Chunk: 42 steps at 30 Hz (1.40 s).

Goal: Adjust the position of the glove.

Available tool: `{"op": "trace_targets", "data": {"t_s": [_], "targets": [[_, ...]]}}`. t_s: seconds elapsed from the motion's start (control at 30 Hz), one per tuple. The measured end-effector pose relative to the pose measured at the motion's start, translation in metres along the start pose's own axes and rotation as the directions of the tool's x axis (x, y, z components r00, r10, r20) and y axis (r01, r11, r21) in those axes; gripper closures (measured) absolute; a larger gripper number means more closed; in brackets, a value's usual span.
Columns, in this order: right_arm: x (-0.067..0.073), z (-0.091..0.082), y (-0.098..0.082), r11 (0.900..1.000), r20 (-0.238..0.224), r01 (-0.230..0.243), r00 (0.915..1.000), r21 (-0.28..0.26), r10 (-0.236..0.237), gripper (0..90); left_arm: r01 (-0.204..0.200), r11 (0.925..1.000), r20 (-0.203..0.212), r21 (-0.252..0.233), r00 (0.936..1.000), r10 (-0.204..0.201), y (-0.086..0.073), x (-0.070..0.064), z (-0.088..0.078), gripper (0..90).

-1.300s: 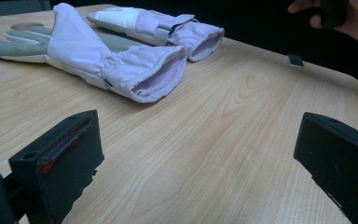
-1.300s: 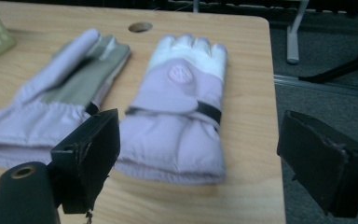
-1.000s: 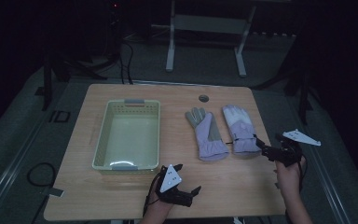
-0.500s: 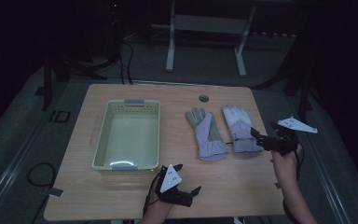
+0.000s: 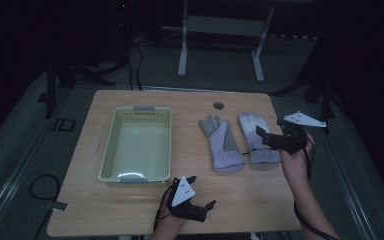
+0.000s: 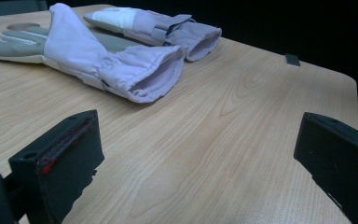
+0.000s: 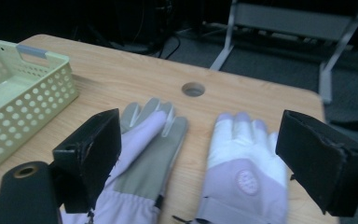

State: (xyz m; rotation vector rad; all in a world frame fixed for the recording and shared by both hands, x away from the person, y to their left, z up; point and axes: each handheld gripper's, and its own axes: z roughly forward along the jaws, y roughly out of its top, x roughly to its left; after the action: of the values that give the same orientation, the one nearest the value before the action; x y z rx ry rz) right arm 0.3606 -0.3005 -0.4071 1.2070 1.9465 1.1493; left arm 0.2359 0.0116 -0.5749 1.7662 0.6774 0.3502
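A: Right gripper (image 5: pixel 266 137), black two-jaw tool in the person's hand: has moved in from the desk's right edge since a second ago; now over the cuff end of the pale lilac fabric glove with the white back and round badge (image 5: pixel 256 140). Jaws spread wide, nothing between them.

B: Its own view agrees. Badge glove (image 7: pixel 244 172) lies flat directly ahead, under the gap. Second lilac glove, grey palm up (image 7: pixel 144 154), lies just beside it, toward the left jaw.

A: Left gripper (image 5: pixel 200 192)?

B: Unmoved, low at the near edge of the light wooden desk (image 5: pixel 240 200). Jaws wide apart, empty. Grey-palmed glove (image 6: pixel 98 60) ahead of it, cuff opening facing the gripper, well apart.

A: Pale green perforated plastic basket (image 5: pixel 136 145)?

B: Same spot, beyond the left gripper, apart from both gloves.
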Motion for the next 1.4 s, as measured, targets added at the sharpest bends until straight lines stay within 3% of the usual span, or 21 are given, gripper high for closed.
{"op": "trace_targets", "data": {"t_s": [0.13, 0.27, 0.3, 0.37, 0.63, 0.9, 1.1, 1.4], "targets": [[0.003, 0.012, 0.003, 0.999, -0.055, -0.039, 0.9977, 0.021, 0.04, 13.5, 0.001, 1.0, 0.002, 0.0, 1.0, -0.001, 0.0, 0.0, 0.0, 1.4], [0.012, 0.023, 0.004, 0.999, -0.022, -0.023, 0.9995, 0.038, 0.024, 11.2, 0.001, 1.0, 0.003, -0.001, 1.0, -0.001, 0.0, 0.0, 0.0, 1.3], [0.018, 0.031, 0.005, 0.999, 0.013, -0.027, 0.9996, 0.026, 0.027, 11.2, 0.002, 1.0, 0.004, -0.001, 1.0, -0.002, 0.0, 0.0, 0.0, 1.4], [0.022, 0.037, 0.006, 0.999, 0.021, -0.038, 0.9991, 0.03, 0.037, 11.2, 0.001, 1.0, 0.007, 0.0, 1.0, -0.001, 0.0, 0.0, 0.0, 1.4], [0.033, 0.065, 0.002, 0.993, -0.008, -0.061, 0.998, 0.098, 0.062, 13.5, 0.001, 1.0, 0.011, 0.0, 0.9999, -0.001, 0.0, 0.0, 0.0, 1.4], [0.045, 0.099, -0.005, 0.987, -0.008, -0.033, 0.9994, 0.156, 0.035, 15.2, 0.0, 1.0, 0.019, 0.002, 0.9998, 0.0, 0.0, 0.0, 0.0, 1.3], [0.044, 0.112, -0.007, 0.985, -0.02, -0.034, 0.9991, 0.168, 0.038, 19.8, 0.006, 1.0, 0.025, 0.0, 0.9997, -0.006, 0.0, 0.001, 0.0, 1.4], [0.038, 0.139, -0.019, 0.969, -0.034, -0.047, 0.9978, 0.243, 0.056, 24.5, 0.0, 1.0, 0.024, 0.001, 0.9997, 0.0, 0.0, 0.001, 0.0, 1.3]]}}
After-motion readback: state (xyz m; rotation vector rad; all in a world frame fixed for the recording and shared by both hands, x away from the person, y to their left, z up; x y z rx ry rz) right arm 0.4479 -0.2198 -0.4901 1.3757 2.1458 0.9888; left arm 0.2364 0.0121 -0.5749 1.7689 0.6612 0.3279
